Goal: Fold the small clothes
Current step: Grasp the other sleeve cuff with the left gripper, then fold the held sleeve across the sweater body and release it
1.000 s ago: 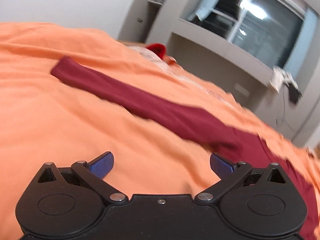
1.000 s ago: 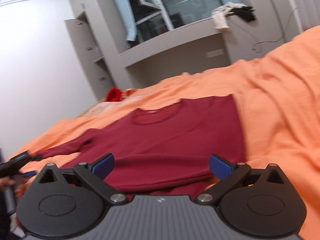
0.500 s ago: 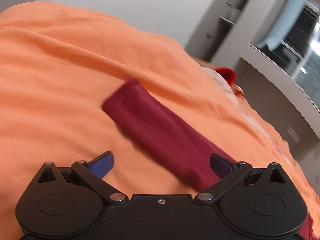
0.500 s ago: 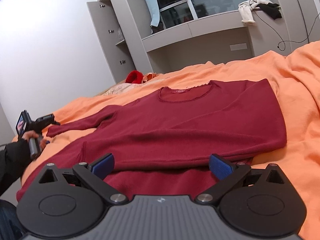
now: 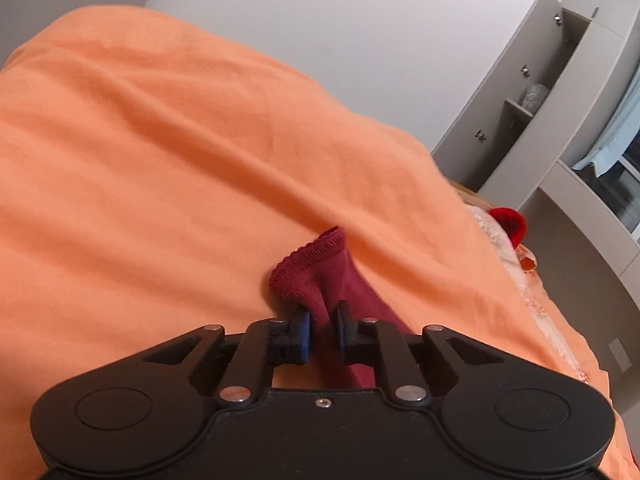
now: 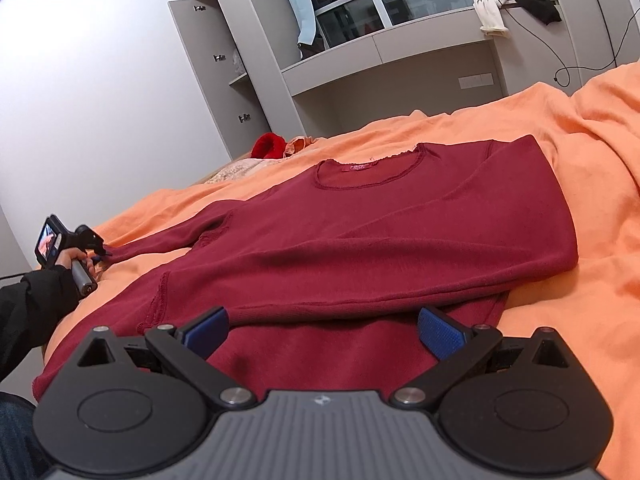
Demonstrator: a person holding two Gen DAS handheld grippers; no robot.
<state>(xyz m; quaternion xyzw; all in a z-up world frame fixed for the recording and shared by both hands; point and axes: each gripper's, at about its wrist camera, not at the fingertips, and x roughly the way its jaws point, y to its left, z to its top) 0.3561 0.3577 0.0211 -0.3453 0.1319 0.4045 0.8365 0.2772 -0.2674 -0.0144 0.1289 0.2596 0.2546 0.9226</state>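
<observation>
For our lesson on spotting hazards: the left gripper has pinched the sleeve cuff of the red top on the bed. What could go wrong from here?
1. The left gripper pinches only the bunched sleeve cuff; it may slip out when lifted.
2. The right gripper is open and holds nothing, so pulling the sleeve could drag the red top and undo its folded right side.

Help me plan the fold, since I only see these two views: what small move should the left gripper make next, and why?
Probably lift the sleeve cuff slightly and carry it toward the shirt body. The left gripper is shut on that cuff, this sleeve lies stretched out across the orange bedspread, and the other sleeve already lies folded over the front. The right gripper is open, holding nothing.
</observation>
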